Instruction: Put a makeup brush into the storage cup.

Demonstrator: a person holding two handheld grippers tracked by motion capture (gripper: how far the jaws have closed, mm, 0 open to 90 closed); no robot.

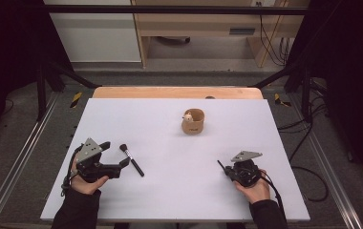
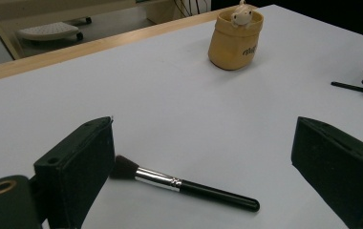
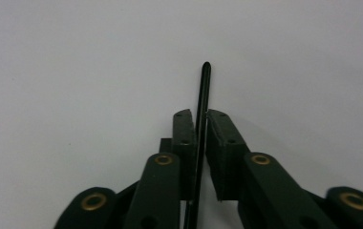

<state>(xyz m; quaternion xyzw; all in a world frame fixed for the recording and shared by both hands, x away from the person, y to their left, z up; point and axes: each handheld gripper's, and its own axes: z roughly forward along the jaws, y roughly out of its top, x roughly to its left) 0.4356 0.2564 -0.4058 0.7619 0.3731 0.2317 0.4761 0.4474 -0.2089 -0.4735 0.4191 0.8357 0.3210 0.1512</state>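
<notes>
From above, the left gripper (image 1: 122, 164) sits with its jaws beside a brush (image 1: 132, 160), while the right gripper (image 1: 228, 171) pinches a thin black stick (image 1: 221, 165). Along the left gripper (image 2: 201, 167), the jaws stand wide apart with the brush (image 2: 184, 183) lying between them, bristles touching the left jaw; a pouch (image 2: 234, 40) stands far ahead. Along the right gripper (image 3: 201, 138), the jaws clamp the stick (image 3: 203, 95), which juts out past their tips.

White table (image 1: 122, 119), wooden far edge; on it: makeup brush (image 1: 132, 160) at left, tan pouch (image 1: 193, 121) w/ small figure, centre-far.
</notes>
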